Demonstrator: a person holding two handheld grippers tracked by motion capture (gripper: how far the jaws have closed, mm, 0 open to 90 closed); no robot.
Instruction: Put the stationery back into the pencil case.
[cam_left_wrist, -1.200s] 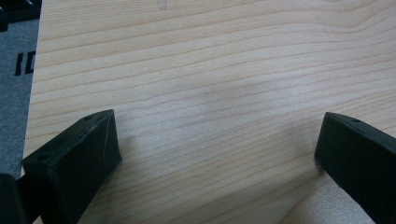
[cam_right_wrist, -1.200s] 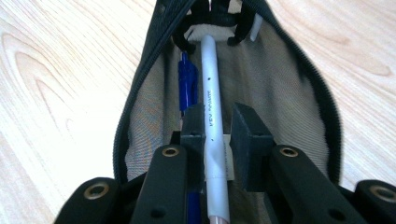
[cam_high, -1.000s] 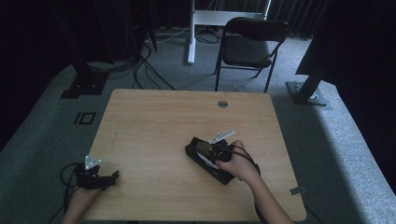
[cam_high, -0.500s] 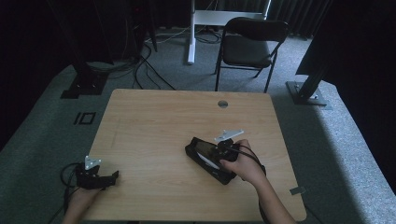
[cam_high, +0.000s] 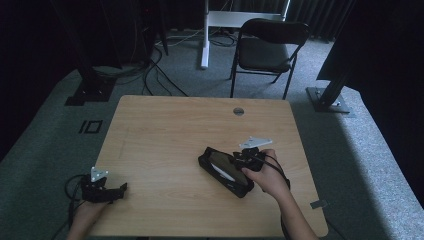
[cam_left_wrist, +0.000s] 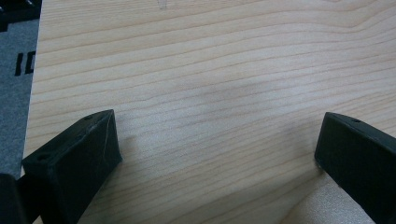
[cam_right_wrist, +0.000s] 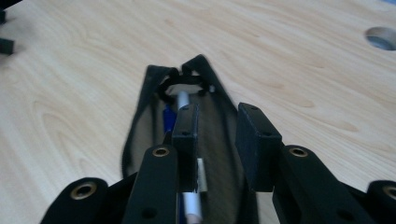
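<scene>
A black pencil case (cam_high: 220, 170) lies open on the wooden table (cam_high: 170, 130), right of the middle. My right gripper (cam_high: 240, 161) hovers over its near end, pointing along it. In the right gripper view the case (cam_right_wrist: 145, 105) holds a silver pen (cam_right_wrist: 183, 99) and a blue pen (cam_right_wrist: 169, 116). The right gripper (cam_right_wrist: 217, 116) has its jaws a narrow gap apart; they have just been opening, with nothing pressed between them. My left gripper (cam_high: 119, 189) rests at the table's front left corner. Bare wood shows between the wide-open jaws of the left gripper (cam_left_wrist: 217, 135).
A round cable hole (cam_high: 239, 111) sits near the table's far edge. Behind the table stand a black chair (cam_high: 267, 42) and a white desk leg (cam_high: 204, 35). Cables and stand bases lie on the grey carpet at the left.
My right gripper has lifted a little and drifted right over the pencil case. The left gripper has stayed where it was.
</scene>
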